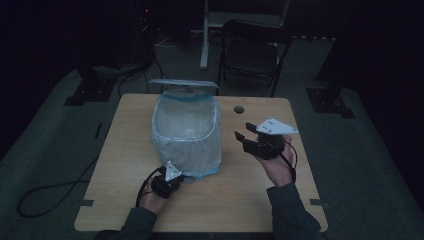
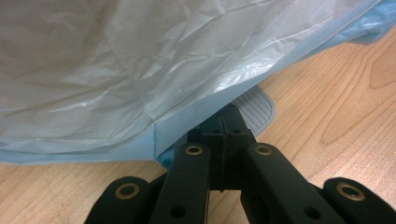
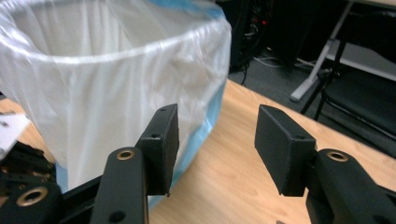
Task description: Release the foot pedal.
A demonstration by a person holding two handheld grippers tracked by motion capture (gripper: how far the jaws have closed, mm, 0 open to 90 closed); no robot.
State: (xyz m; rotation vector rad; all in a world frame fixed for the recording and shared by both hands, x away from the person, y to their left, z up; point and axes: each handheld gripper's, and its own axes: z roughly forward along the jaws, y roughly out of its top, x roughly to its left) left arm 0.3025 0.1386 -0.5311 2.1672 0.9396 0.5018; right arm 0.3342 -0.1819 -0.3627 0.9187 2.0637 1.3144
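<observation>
A pedal bin (image 1: 186, 135) lined with a white and pale blue plastic bag (image 2: 116, 70) stands in the middle of the wooden table (image 1: 250, 200). Its lid (image 1: 183, 83) stands raised at the back. My left gripper (image 1: 180, 179) is at the bin's front foot, its jaws shut together. Its tips (image 2: 229, 114) rest on the grey ribbed pedal (image 2: 256, 105) under the hem of the bag. To the right of the bin, my right gripper (image 1: 245, 134) is held above the table. Its jaws (image 3: 217, 126) are open with nothing between them, and the bag-covered bin wall (image 3: 93, 84) is just left of them.
A round hole (image 1: 239, 109) pierces the table behind the right gripper. A dark chair (image 1: 252, 50) and a white desk leg (image 1: 205, 35) stand beyond the far edge. A cable (image 1: 50, 192) loops on the floor at the left.
</observation>
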